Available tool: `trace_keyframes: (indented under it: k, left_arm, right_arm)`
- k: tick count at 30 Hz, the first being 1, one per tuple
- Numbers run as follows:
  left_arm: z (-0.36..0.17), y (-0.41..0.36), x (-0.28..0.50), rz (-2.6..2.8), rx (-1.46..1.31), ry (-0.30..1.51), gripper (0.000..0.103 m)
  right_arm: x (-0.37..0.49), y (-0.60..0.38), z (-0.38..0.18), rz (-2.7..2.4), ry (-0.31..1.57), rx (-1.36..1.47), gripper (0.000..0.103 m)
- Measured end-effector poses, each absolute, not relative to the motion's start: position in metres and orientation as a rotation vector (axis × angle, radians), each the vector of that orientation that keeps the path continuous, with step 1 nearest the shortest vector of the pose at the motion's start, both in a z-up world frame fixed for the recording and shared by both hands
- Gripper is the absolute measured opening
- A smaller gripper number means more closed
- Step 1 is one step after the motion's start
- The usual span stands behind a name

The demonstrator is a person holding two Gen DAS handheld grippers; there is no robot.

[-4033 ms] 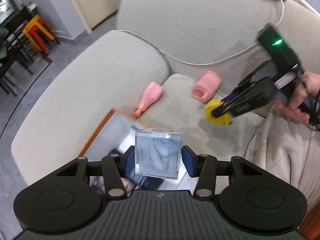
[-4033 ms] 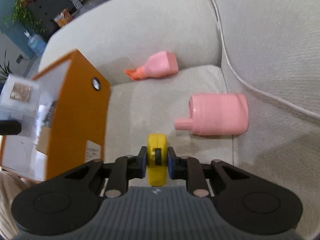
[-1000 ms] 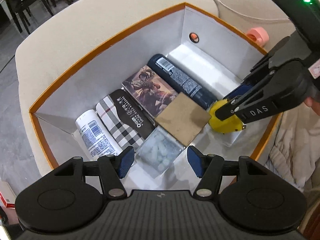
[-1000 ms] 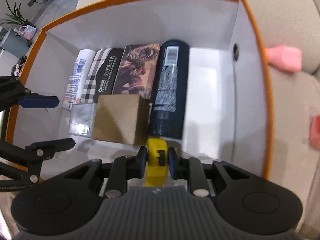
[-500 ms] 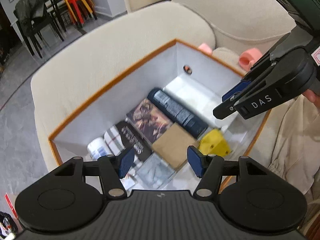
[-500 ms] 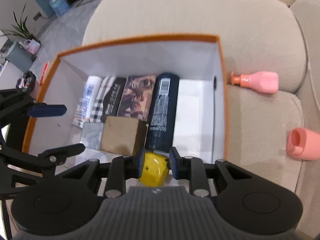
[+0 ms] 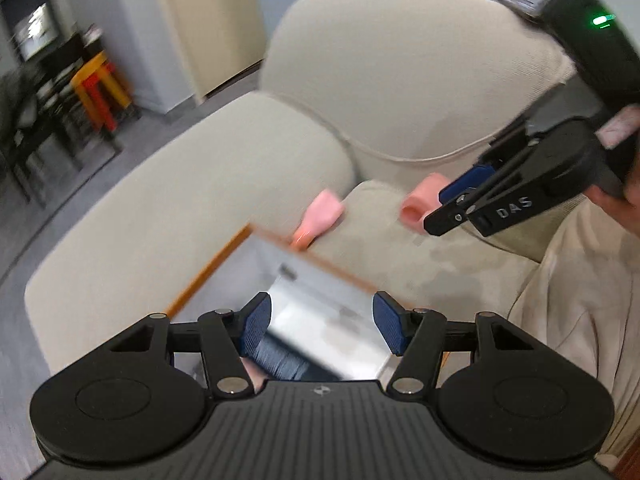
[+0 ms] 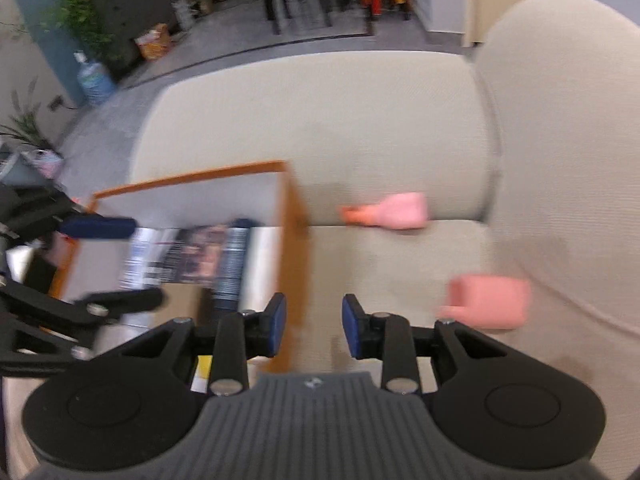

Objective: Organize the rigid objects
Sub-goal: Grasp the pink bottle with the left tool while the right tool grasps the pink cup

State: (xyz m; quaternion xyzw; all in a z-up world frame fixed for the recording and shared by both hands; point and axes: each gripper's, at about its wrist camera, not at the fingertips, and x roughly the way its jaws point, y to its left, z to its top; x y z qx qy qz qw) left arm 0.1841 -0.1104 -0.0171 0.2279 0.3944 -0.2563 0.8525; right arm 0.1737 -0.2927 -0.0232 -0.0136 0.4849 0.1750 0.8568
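An orange-rimmed box (image 8: pixel 291 248) with white walls stands on the beige sofa seat; it also shows in the left wrist view (image 7: pixel 208 268). It holds a dark spray can (image 8: pixel 232 256), a picture box (image 8: pixel 200 256) and a yellow item (image 8: pixel 202 366) at the near corner. A pink bottle with an orange cap (image 8: pixel 394 211) (image 7: pixel 320 216) lies by the armrest. A pink cup-shaped piece (image 8: pixel 490 302) (image 7: pixel 420 200) lies to its right. My left gripper (image 7: pixel 322 326) is open and empty above the box. My right gripper (image 8: pixel 314 330) is open and empty above the box's right wall.
The sofa armrest (image 7: pixel 180 196) and backrest (image 7: pixel 400 72) surround the seat. A white cable (image 7: pixel 400 156) runs along the backrest. Beige fabric (image 7: pixel 580 300) lies at the right. Stools (image 7: pixel 98 88) and dark chairs stand on the floor beyond.
My right gripper has let go of the yellow item, which now lies in the box. Both grippers have lifted and swung toward the sofa seat and the pink items.
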Motion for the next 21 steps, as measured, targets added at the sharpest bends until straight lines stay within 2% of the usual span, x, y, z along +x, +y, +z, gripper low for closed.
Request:
trace_keyframes:
  k: [8, 10, 12, 15, 16, 17, 21]
  left_arm:
    - [-0.040, -0.173, 0.218, -0.637, 0.643, 0.852, 0.070]
    - [-0.050, -0.183, 0.226, -0.664, 0.696, 0.866, 0.070]
    - [-0.060, -0.192, 0.236, -0.677, 0.744, 0.877, 0.070]
    - [-0.075, -0.200, 0.259, -0.664, 0.777, 0.910, 0.070]
    - [-0.077, -0.200, 0.265, -0.656, 0.773, 0.920, 0.070]
    - [-0.080, -0.201, 0.272, -0.654, 0.766, 0.926, 0.070]
    - [-0.098, -0.207, 0.296, -0.686, 0.848, 0.952, 0.070]
  right_arm:
    - [0.205, -0.344, -0.071, 0.347, 1.096, -0.263, 0.031]
    - [0.213, -0.346, -0.080, 0.370, 1.099, -0.355, 0.036]
    - [0.218, -0.344, -0.087, 0.401, 1.086, -0.457, 0.045]
    - [0.227, -0.339, -0.098, 0.467, 1.089, -0.569, 0.047]
    - [0.230, -0.339, -0.102, 0.473, 1.095, -0.592, 0.051]
    - [0.233, -0.339, -0.105, 0.472, 1.096, -0.601, 0.061]
    - [0.237, -0.340, -0.116, 0.526, 1.089, -0.610, 0.062]
